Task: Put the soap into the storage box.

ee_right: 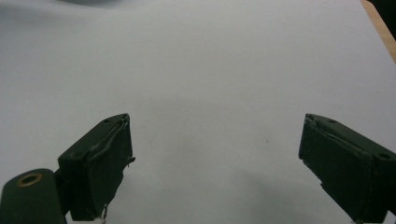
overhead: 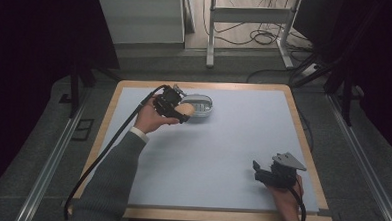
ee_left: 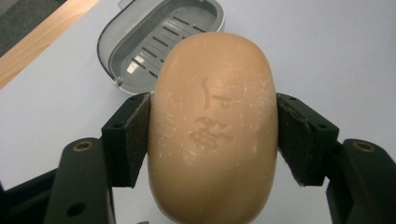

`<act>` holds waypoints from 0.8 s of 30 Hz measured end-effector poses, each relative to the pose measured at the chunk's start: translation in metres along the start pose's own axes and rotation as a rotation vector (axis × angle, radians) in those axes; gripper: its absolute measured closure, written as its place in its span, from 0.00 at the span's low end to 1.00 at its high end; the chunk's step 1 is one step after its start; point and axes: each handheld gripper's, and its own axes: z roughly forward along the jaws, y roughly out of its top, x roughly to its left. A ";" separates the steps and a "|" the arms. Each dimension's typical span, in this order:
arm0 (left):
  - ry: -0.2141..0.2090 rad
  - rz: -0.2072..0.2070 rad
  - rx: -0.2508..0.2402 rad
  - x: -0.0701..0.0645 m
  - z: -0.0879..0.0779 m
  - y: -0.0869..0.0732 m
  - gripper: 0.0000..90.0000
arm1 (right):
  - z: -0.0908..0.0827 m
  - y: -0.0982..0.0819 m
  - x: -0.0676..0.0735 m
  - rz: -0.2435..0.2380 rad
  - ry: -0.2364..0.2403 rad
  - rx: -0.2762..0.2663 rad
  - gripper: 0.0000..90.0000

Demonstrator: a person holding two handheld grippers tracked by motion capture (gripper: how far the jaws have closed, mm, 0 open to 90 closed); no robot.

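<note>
I had the bar of soap clamped between the pads of my left gripper, lifted off the table just beside the grey soap dish. I judged this the carrying step. Next I needed to bring the bar square over the dish and lower it onto the slotted bottom before letting go. The dish lay open and empty. My right gripper rested near the table's front edge, jaws spread wide, holding nothing.
</note>
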 end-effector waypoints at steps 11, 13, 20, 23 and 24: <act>0.003 0.011 0.010 0.004 0.007 0.013 0.36 | 0.000 0.000 0.000 0.001 0.003 0.000 0.11; -0.003 0.008 0.007 0.005 0.009 0.014 0.36 | 0.000 0.000 0.000 0.001 0.003 0.000 0.11; 0.001 0.020 0.020 0.007 0.014 0.023 0.36 | 0.000 0.000 0.000 0.001 0.003 0.002 0.11; -0.009 0.013 0.009 0.008 0.018 0.026 0.36 | 0.000 0.000 0.000 0.003 0.004 0.002 0.11; -0.006 0.021 0.018 0.008 0.019 0.027 0.36 | 0.000 0.000 0.000 0.002 0.004 0.002 0.11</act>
